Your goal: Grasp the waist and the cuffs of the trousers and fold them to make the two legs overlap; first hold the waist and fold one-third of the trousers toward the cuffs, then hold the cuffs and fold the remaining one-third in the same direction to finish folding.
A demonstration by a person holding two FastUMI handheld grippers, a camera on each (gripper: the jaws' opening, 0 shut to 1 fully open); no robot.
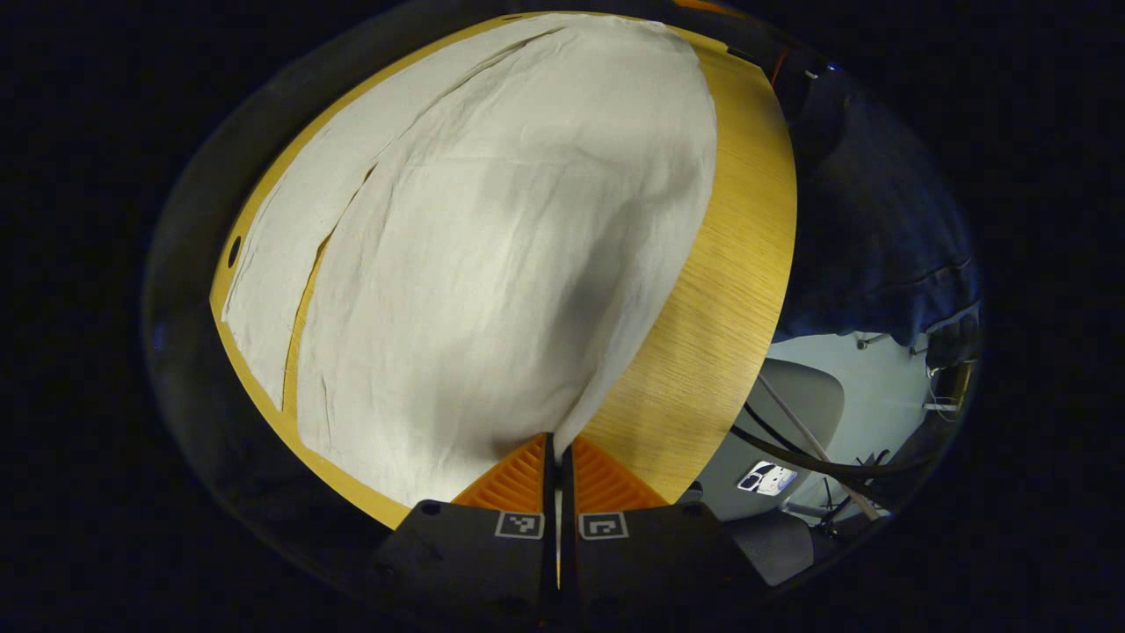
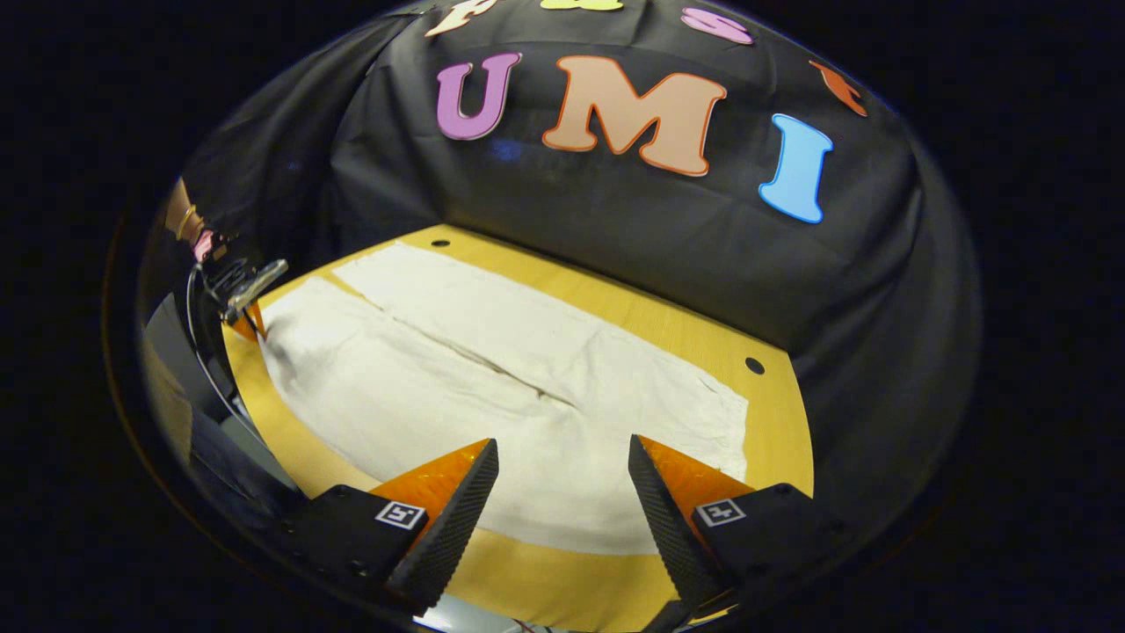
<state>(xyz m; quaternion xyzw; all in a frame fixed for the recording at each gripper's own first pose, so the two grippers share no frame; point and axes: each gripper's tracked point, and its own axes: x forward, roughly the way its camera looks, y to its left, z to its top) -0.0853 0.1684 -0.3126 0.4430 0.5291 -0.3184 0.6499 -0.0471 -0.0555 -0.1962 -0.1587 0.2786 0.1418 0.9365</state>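
1. In the left gripper view, the left gripper point(image 1: 557, 457) is seen at the bottom, closed tight on a corner of the trousers point(image 1: 492, 264). A thin bit of the pale cloth is pinched between its two fingers, and the cloth is pulled up a little from the table point(image 1: 729, 290) at that corner.
2. In the same view, the two legs are seen side by side, with a long gap between them. They are not yet laid one on the other.
3. In the right gripper view, the right gripper point(image 2: 562, 483) is held wide apart, just above the near edge of the trousers point(image 2: 492, 387). Nothing is held by it.
4. In this view, the trousers are spread flat on the yellow table point(image 2: 773, 422), and the other gripper point(image 2: 250, 316) is seen far off at the left end of the cloth.
5. It is judged that the task is only just begun: one end is gripped, and no fold is made yet.
6. No box, bag or basket is seen, so nothing is kept inside anything.
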